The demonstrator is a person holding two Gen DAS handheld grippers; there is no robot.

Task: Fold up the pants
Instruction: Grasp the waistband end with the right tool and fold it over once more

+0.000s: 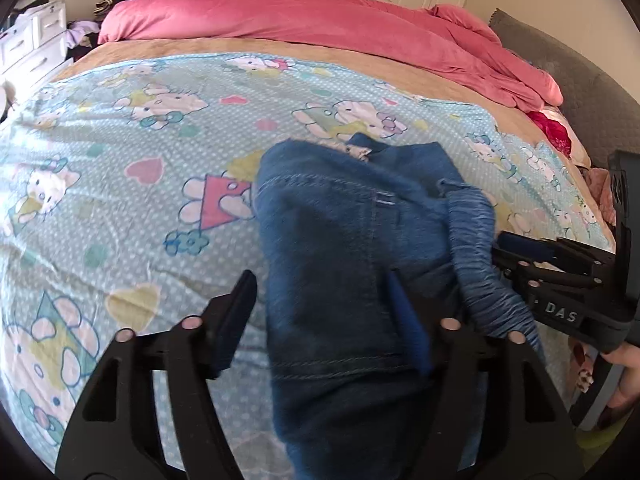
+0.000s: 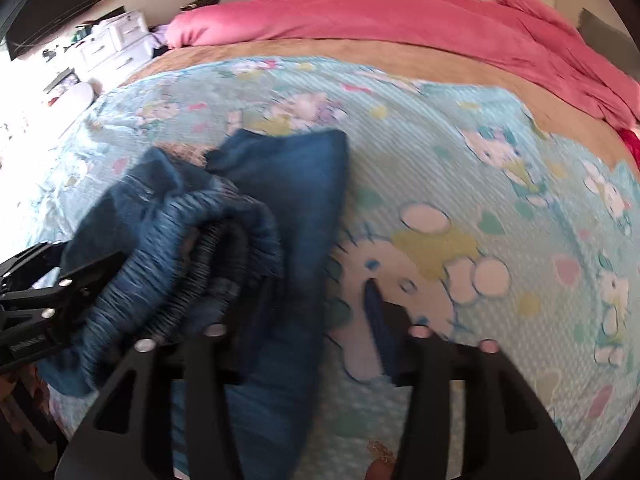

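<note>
Left tongs (image 1: 320, 300) standing apart, straddling blue jeans (image 1: 340, 240) without clamping; right tongs (image 2: 316, 312) apart beside waistband (image 2: 168, 264). Jeans lying bunched on cartoon-print sheet (image 1: 120, 152), probably released for regripping.

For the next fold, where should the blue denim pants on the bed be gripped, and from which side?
Probably at the ribbed elastic waistband, bunched on the blue denim pants at the near edge of the cartoon-print bedsheet. Its thick, raised roll gives the pads something to pinch. Come from the near side, angled downward, as the left tool and right tool already point.
</note>
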